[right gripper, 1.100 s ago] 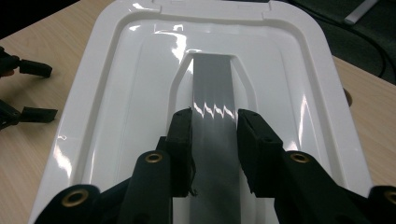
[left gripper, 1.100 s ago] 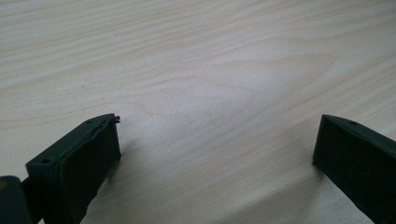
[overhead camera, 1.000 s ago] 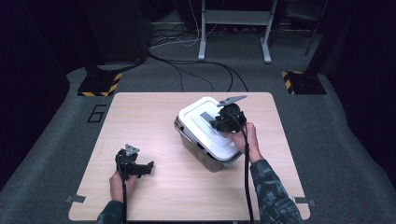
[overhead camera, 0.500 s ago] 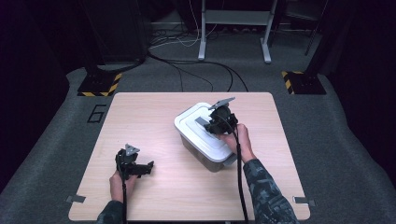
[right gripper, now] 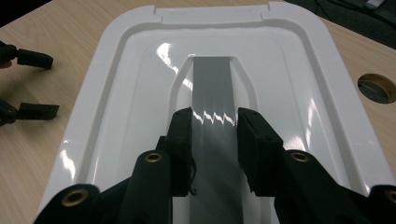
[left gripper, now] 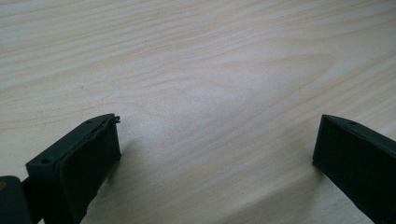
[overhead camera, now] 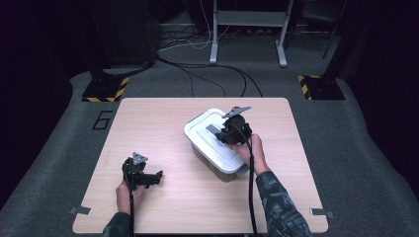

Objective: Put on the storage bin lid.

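Box: a white lidded storage box (overhead camera: 217, 145) sat on the counter (overhead camera: 148, 123), right of centre.
Right tool (right gripper: 214, 122): clamped on the grey handle strip (right gripper: 212, 88) of the lid (right gripper: 116, 102).
Left tool (left gripper: 215, 144): wide open, empty, resting near left.
Risk: the glossy handle could slip from the pads if pulled at an angle.
Risk: unbraced, the whole box might lift or slide rather than the lid freeing.

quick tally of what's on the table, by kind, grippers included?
White lidded bins: 1, the bin, its lid carrying a grey handle
Handheld grippers: 2, the left gripper open over bare wood, the right gripper shut on the handle
Total: 3 on the table
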A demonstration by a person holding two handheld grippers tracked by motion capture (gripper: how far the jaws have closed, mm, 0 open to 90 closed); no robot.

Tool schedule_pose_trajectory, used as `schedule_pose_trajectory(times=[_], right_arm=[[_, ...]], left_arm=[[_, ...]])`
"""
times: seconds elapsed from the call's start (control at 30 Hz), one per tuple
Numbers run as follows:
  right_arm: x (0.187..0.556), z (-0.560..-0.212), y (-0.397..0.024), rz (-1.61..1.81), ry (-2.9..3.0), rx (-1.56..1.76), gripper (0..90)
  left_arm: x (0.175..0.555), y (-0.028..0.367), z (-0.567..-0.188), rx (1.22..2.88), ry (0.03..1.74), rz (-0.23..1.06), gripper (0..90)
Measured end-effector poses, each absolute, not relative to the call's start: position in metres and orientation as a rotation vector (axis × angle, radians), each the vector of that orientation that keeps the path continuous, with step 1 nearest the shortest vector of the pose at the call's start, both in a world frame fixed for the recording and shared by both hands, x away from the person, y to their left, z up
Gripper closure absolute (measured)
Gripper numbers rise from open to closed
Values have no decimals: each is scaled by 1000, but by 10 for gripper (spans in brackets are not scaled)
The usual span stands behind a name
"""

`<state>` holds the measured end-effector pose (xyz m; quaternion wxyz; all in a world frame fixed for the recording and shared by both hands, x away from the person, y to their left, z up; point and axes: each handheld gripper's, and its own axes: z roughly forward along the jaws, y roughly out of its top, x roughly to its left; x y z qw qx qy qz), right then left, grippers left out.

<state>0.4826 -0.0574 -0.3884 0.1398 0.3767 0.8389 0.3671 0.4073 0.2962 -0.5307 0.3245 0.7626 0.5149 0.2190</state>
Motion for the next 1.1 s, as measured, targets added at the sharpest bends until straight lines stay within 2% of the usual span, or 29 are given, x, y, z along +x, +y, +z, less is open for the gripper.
schedule_pose_trajectory(times=[0.1,0.13,0.2,0.53,0.8,1.1], right_arm=[[482,-387,-55,1037,2429,1085,660],[482,-386,-55,1031,2435,1079,629],[484,-385,-54,1047,2454,1077,519],[474,-374,-63,1088,2429,1084,158],[455,-362,-87,1114,2381,1074,49],[423,-359,-128,1151,2287,1117,36]], left_arm=[[407,296,-531,1999,1351,575,0],[407,296,-531,2000,1351,575,0],[407,296,-531,2000,1351,574,0],[407,296,-531,2000,1351,575,0],[407,296,-531,2002,1348,571,0],[407,297,-530,2021,1343,565,0]])
